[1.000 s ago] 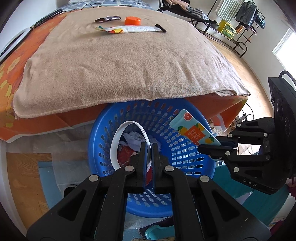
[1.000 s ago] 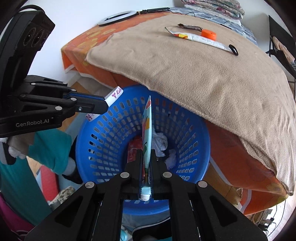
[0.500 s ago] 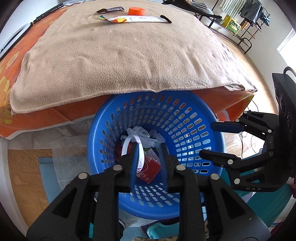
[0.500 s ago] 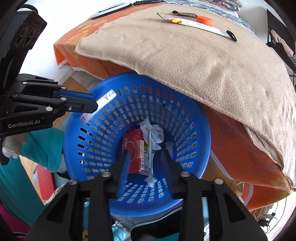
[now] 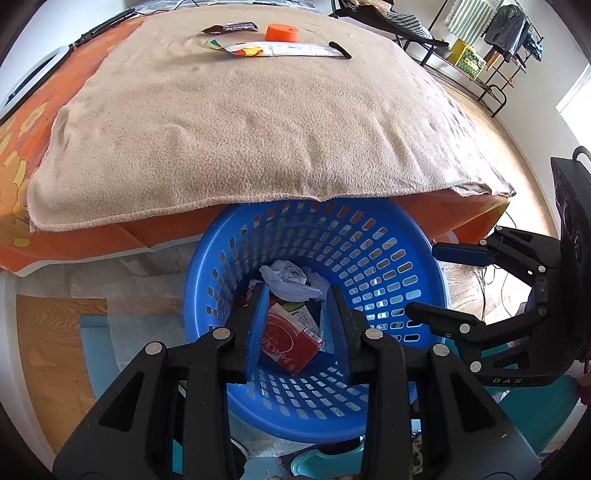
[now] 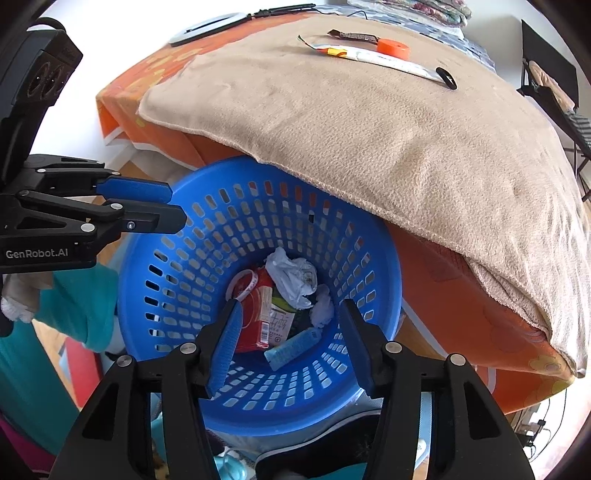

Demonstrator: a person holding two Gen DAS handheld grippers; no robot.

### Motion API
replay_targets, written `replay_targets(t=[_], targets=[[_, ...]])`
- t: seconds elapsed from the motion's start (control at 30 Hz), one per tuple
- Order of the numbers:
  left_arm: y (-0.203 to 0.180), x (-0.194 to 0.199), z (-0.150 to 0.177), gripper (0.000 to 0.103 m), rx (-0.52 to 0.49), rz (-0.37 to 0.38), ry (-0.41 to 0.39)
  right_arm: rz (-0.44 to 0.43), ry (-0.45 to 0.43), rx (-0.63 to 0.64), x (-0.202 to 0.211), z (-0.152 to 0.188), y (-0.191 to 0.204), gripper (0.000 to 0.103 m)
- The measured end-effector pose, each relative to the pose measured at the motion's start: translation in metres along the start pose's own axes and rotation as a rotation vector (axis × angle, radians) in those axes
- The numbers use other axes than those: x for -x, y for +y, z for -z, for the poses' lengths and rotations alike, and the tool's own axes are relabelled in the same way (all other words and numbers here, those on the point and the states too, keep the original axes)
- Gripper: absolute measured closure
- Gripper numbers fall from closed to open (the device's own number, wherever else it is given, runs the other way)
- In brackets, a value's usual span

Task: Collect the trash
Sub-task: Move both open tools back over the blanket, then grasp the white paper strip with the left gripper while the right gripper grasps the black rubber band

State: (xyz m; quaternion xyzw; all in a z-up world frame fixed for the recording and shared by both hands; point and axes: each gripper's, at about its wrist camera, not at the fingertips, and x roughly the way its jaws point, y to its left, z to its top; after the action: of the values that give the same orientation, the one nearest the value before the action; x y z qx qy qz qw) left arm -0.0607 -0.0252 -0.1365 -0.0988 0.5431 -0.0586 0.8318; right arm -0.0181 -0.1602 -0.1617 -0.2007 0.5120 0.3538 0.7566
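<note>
A blue perforated basket (image 5: 388, 266) (image 6: 207, 236) stands on the floor, tucked under the bed's edge. Inside lie a red box (image 5: 288, 341) (image 6: 255, 317), crumpled white paper (image 5: 291, 282) (image 6: 291, 277), a white strap ring (image 6: 242, 282) and a blue tube (image 6: 293, 349). My left gripper (image 5: 297, 295) (image 6: 173, 205) is open and empty above the basket. My right gripper (image 6: 288, 314) (image 5: 432, 277) is open and empty above it too. On the beige blanket (image 5: 240, 122) (image 6: 369, 129) at the far side lie a long white tube (image 5: 280, 50) (image 6: 373, 57), an orange cap (image 5: 281, 32) (image 6: 393, 48), a dark wrapper (image 5: 231, 27) (image 6: 351, 36) and a small black item (image 5: 340, 50) (image 6: 446, 77).
An orange patterned sheet (image 5: 14, 147) (image 6: 461, 295) hangs below the blanket. A white ring light (image 6: 207, 27) lies at the bed's far edge. A clothes rack (image 5: 491, 29) and chair stand at the back right. Teal items (image 6: 77, 306) lie on the floor by the basket.
Both grippers have opened. The white strap ring left my left gripper and the blue tube left my right gripper; both now lie in the basket.
</note>
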Motion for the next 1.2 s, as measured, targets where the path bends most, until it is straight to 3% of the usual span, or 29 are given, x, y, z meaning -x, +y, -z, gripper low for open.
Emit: replay_targets(t=[0.3,0.4,0.73,0.97,1.2], targets=[[-0.002,0.022,-0.031,0.070,0.008,0.023,-0.055,0.024,-0.034,-0.024,0.014,-0.008,-0.007,0.042],[-0.003,0.032,-0.053,0.060,0.000,0.027,-0.088,0.023,-0.066,-0.052,0.025,-0.017,-0.015,0.042],[-0.002,0.047,-0.143,0.060,-0.062,0.030,-0.178,0.050,-0.189,-0.151,0.056,-0.070,-0.069,0.034],[0.007,0.016,-0.207,0.060,-0.036,0.076,-0.171,0.112,-0.279,-0.128,0.059,-0.116,-0.103,0.033],[0.031,-0.026,-0.250,0.060,0.049,0.103,-0.130,0.071,-0.244,-0.188,0.033,-0.159,-0.140,0.033]])
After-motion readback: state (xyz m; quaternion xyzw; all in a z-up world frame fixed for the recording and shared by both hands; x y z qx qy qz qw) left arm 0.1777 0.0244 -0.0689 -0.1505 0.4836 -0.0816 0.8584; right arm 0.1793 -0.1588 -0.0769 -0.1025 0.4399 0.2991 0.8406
